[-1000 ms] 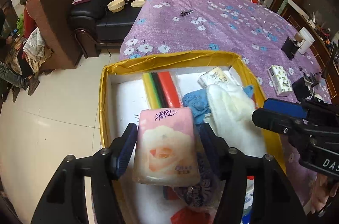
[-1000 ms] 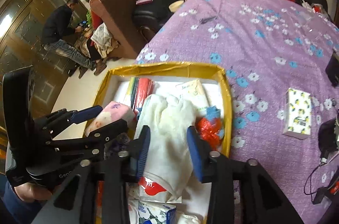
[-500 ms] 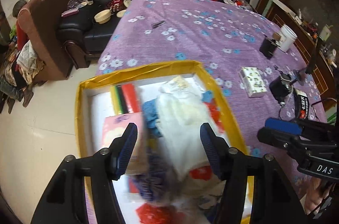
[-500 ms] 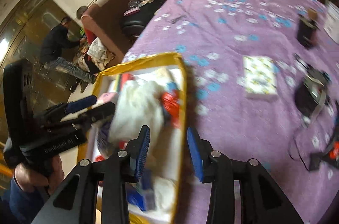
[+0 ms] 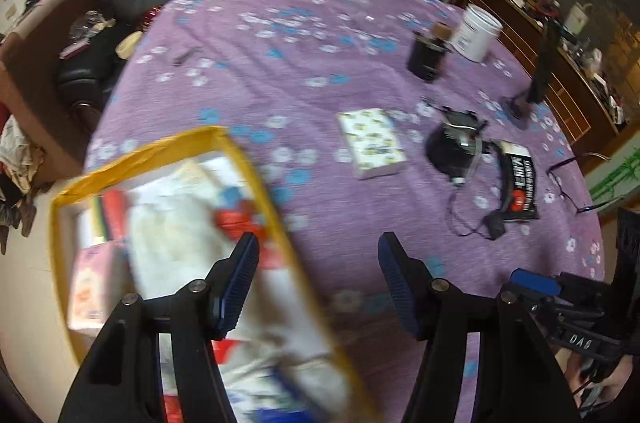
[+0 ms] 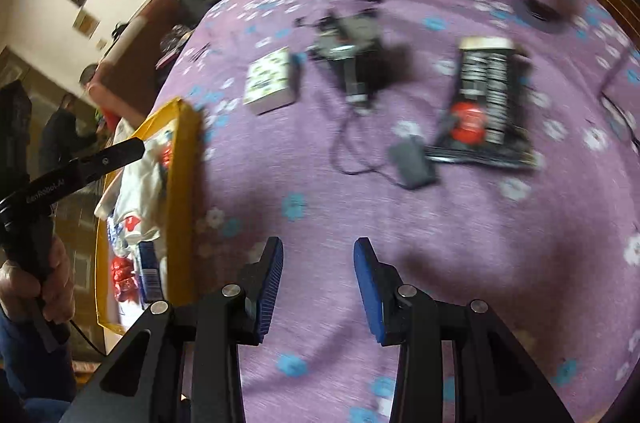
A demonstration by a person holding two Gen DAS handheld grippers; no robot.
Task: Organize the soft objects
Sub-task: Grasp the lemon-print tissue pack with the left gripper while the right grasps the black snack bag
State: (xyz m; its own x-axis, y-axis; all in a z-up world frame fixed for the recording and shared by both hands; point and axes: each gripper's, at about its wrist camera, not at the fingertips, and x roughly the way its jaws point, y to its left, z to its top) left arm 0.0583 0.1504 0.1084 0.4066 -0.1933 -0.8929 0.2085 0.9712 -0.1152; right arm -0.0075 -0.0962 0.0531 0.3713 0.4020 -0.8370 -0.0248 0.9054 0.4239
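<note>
Your left gripper (image 5: pixel 316 279) hangs with its blue pads apart and nothing between them, one finger over the yellow-rimmed box (image 5: pixel 256 183) and the other over the purple flowered cloth (image 5: pixel 280 71). Your right gripper (image 6: pixel 318 279) is likewise parted and empty, above bare cloth just right of the box (image 6: pixel 182 183).

The tissue pack (image 5: pixel 370 143), white with a small yellow-green print, lies flat on the cloth beyond both grippers, well clear of the box, with its long axis running away from you and tilted slightly leftward in the left view. The print is too blurred to read.

Inside the box you have a pink tissue pack (image 5: pixel 90 287) at the left wall, beside a white cloth (image 5: pixel 176 239) and red pieces; all are smeared.

Farther right lie a black packet (image 6: pixel 486 103) with white lettering and a red spot, unreadable, a black device with a cable (image 6: pixel 352 59), and a white tub (image 5: pixel 478 31). Your left handle reads "GenRobot.AI" (image 6: pixel 44 187); the right shows "DAS" (image 5: pixel 580 341).
</note>
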